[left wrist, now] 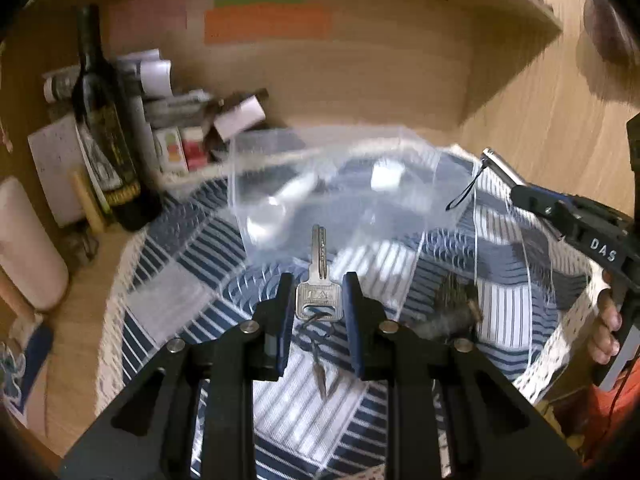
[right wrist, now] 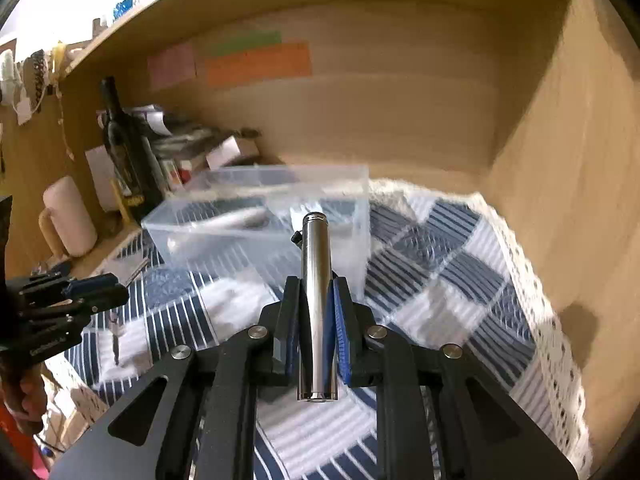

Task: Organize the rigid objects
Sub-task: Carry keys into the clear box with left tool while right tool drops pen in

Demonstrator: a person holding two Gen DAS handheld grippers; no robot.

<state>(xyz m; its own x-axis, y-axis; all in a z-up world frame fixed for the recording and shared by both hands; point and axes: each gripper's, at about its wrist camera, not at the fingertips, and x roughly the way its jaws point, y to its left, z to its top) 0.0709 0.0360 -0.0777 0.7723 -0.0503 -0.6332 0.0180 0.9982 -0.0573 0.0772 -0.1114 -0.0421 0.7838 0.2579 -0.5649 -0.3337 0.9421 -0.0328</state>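
My left gripper (left wrist: 318, 292) is shut on a silver key (left wrist: 319, 280) by its head, blade pointing forward; a cord with a small leaf charm (left wrist: 320, 376) hangs below it. A clear plastic box (left wrist: 332, 200) stands just ahead on the blue-and-white checked cloth (left wrist: 192, 264), with pale objects inside. My right gripper (right wrist: 316, 292) is shut on a silver metal cylinder (right wrist: 316, 300) with a black wrist loop, held in front of the box (right wrist: 260, 220). The right gripper also shows in the left wrist view (left wrist: 560, 212), and the left gripper in the right wrist view (right wrist: 80, 292).
A dark wine bottle (left wrist: 108, 128), small boxes and rolled papers (left wrist: 168, 120) crowd the back left corner of the wooden shelf alcove. A pink mug (right wrist: 68, 220) stands at the left. A dark furry object (left wrist: 456, 312) lies on the cloth to the right.
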